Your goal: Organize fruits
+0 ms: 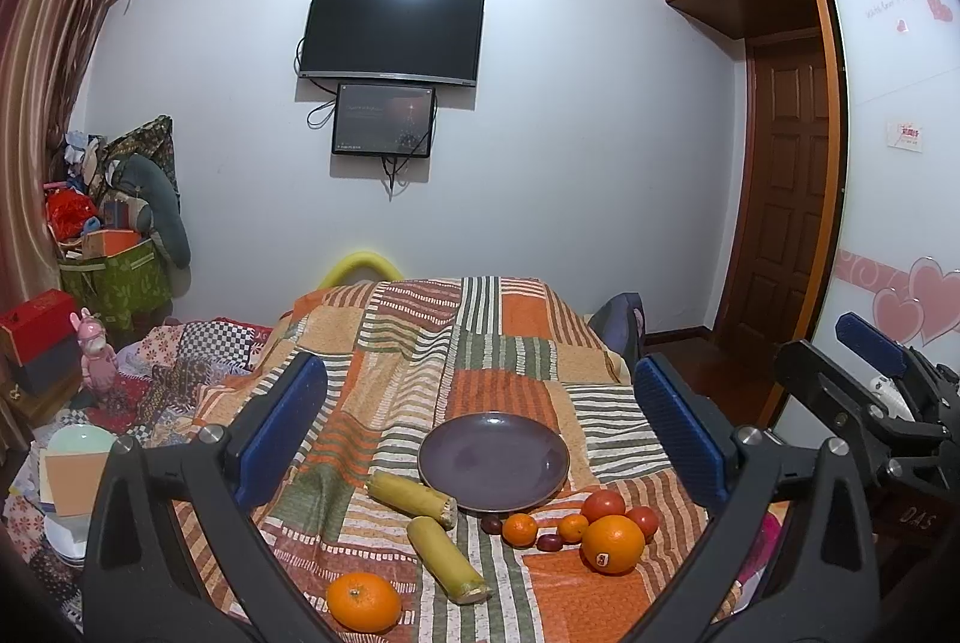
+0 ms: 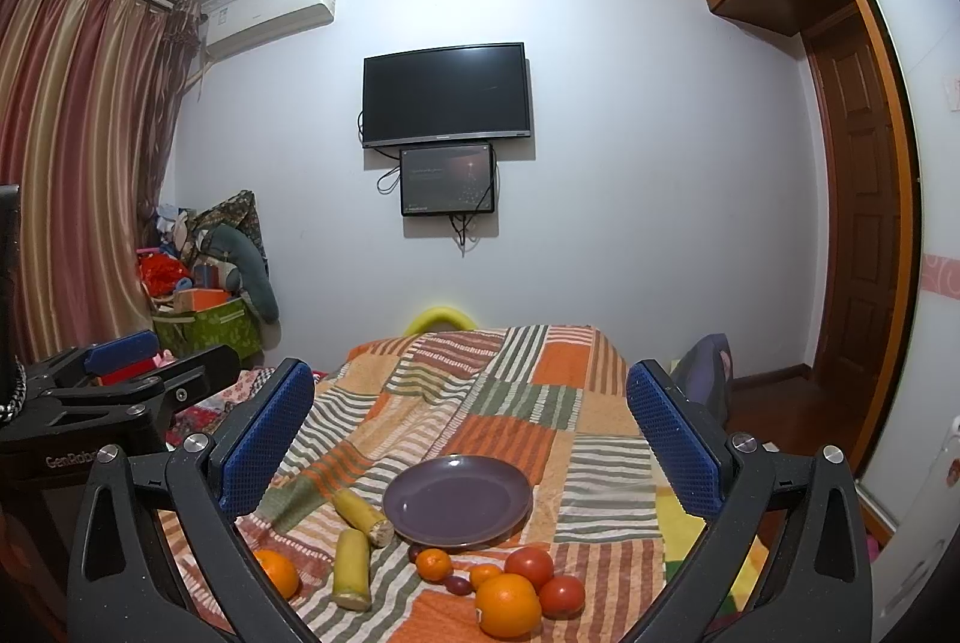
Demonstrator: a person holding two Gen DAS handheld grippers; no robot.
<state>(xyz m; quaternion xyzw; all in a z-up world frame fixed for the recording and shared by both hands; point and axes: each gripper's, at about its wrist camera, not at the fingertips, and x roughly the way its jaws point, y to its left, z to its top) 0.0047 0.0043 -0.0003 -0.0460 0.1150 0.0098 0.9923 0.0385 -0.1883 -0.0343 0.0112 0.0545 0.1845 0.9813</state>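
A: Fruits are what both tongs face. The left tongs (image 1: 480, 433) hang above the near end of the patchwork cloth with their blue pads spread wide and nothing between them; the right tongs (image 2: 468, 439) are just beside them, spread the same way and empty.

B: Where does the fruit lie?

A: Loose on the cloth, in front of the round dark purple plate (image 1: 493, 460), which has nothing on it. A big sticker-marked orange (image 1: 612, 544) touches two red tomatoes (image 1: 603, 505). Two small tangerines (image 1: 519, 529) and two dark little plum-like fruits (image 1: 549, 542) lie beside them. Two yellow-green cut stalk pieces (image 1: 447, 559) lie to the left, one touching the plate rim, and another orange (image 1: 363, 601) sits nearest the camera.

B: How will they handle?

A: My guess: the oranges are firm, fairly heavy and apt to roll, so grip across the widest part. The tomatoes look soft-skinned and want a gentle squeeze. The stalk pieces seem stiff; take them across the middle. The small dark fruits may slip.

B: And the surface?

A: The striped orange, green and cream patchwork cloth (image 1: 420, 343) is rumpled, and I cannot tell whether it covers a bed or a worktop. Beyond are a pale wall with a black television (image 1: 391, 34), a wooden door (image 1: 780, 199) and striped curtains (image 2: 78, 151).
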